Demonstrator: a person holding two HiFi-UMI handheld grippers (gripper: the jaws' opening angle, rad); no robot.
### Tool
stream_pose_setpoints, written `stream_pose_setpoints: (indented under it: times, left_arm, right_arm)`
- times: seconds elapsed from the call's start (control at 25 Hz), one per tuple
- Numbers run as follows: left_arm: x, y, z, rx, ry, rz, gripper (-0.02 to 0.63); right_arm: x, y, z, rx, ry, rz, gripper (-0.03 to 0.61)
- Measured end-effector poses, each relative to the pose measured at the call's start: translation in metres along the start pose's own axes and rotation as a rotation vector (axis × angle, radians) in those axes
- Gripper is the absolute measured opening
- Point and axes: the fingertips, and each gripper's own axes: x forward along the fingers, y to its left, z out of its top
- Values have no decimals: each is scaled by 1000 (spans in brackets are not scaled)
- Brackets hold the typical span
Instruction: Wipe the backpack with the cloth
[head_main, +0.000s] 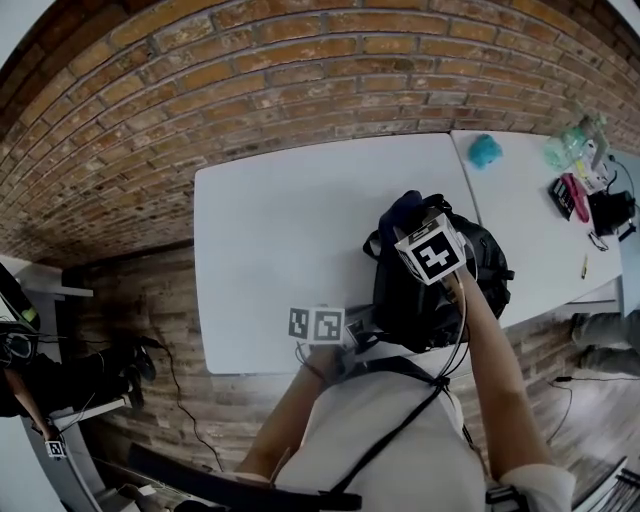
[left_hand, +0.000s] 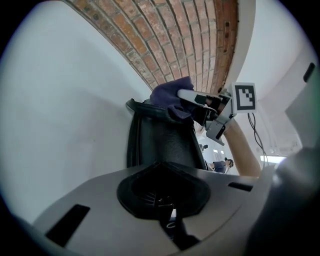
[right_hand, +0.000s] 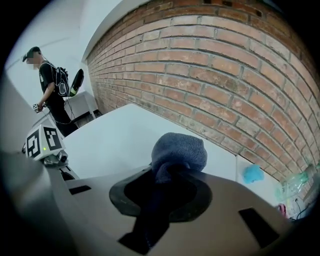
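Head view: the right arm reaches forward, with the right gripper (head_main: 420, 228) over the upright black backpack (head_main: 400, 300) at the table's (head_main: 280, 230) near edge. The left gripper (head_main: 350, 332) is beside it.
Left gripper view: the jaws pinch the backpack's black fabric.
Right gripper view: the jaws clamp a blue-grey cloth (right_hand: 179, 150).

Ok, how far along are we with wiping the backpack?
Done: the right hand-held gripper is shut on the cloth, resting atop the backpack. In hand: the left hand-held gripper clamps a black part of the backpack, steadying it on the table. Left: the wiping itself; how much is cleaned can't be seen.
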Motion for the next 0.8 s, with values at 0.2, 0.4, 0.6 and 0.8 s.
stream_pose_setpoints:
  times: [0.2,0.4,0.6,0.8]
  left_arm:
    - [0,1,0,1,2,2,5]
    - [0,1,-1,4,9,6,5]
    - [0,1,0,5,9,6,5]
    - [0,2,0,9,12,8,5]
  right_arm:
    - [-7,9,-3,6,-7,24,77]
    - [-16,24,-12,11,-6,57,77]
    - [-28,42,-20,3,-3,80,77]
    - [-43,57,-27,-7,-21,81,77]
